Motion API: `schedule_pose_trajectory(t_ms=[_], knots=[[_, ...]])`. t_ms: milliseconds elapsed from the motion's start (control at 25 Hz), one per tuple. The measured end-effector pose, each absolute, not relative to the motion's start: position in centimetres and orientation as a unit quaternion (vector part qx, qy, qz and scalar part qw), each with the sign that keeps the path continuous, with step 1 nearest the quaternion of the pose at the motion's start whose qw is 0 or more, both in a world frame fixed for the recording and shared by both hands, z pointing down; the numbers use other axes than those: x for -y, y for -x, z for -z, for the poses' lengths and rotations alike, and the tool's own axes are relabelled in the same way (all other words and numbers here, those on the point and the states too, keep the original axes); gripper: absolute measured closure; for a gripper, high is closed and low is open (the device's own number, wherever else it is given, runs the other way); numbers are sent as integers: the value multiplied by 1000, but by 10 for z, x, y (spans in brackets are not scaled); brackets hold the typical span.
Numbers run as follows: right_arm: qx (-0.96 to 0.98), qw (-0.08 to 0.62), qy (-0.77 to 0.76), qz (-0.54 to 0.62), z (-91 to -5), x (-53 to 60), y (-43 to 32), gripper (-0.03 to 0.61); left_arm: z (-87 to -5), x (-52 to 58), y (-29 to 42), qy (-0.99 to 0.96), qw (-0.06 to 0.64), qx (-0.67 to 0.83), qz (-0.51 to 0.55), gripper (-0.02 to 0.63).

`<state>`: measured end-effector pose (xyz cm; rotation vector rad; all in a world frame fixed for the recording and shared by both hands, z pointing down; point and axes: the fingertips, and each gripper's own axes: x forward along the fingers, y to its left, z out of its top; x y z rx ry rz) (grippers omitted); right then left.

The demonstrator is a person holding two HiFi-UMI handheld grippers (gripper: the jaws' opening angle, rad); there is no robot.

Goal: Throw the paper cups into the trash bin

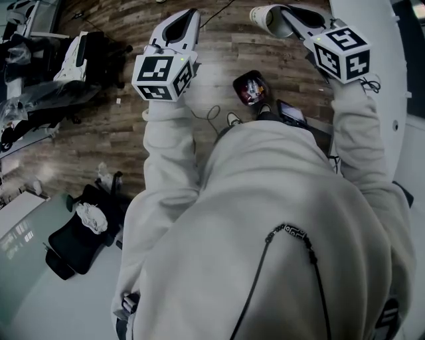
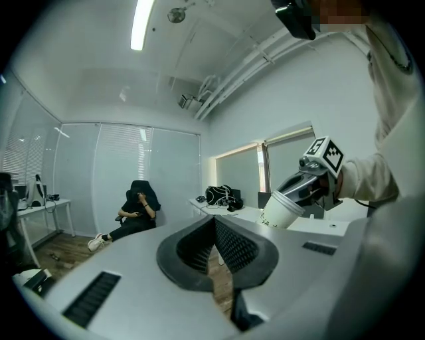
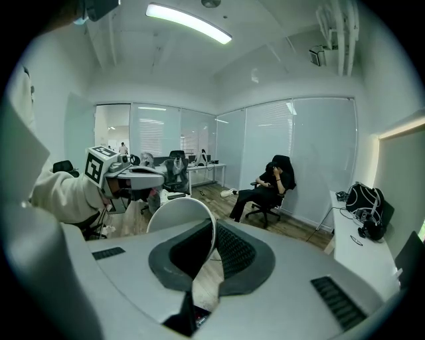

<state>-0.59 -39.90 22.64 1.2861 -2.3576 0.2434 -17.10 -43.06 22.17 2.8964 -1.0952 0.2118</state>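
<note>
My right gripper (image 1: 284, 14) is raised at the upper right of the head view, shut on the wall of a white paper cup (image 1: 267, 18) that lies on its side. The cup (image 3: 174, 218) stands just left of the jaws in the right gripper view, its rim pinched between the pads. The left gripper (image 1: 188, 14) is held level with it at the upper left, shut with nothing in it. From the left gripper view (image 2: 216, 243) I see the cup (image 2: 281, 211) held out at the right. The small dark trash bin (image 1: 238, 84) stands on the wood floor below, between both grippers.
A white table (image 1: 375, 26) curves along the right. A black office chair (image 1: 78, 240) is at the lower left, with cluttered desks at the far left. A person sits in a black chair (image 3: 267, 189) by the glass wall. A cable (image 1: 210, 117) loops on the floor.
</note>
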Motion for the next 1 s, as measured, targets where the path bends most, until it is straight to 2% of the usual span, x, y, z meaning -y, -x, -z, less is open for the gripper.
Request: schedule_pose_trajectory(t_ms=[560, 800, 1000], knots=[[851, 258, -441, -120, -274, 417, -3, 537, -274, 449, 195, -918, 69, 383, -77, 618], [852, 296, -409, -138, -322, 425, -6, 537, -338, 438, 175, -910, 109, 387, -101, 618], [853, 319, -375, -171, -394, 417, 0, 537, -401, 415, 180, -894, 151, 398, -141, 618]])
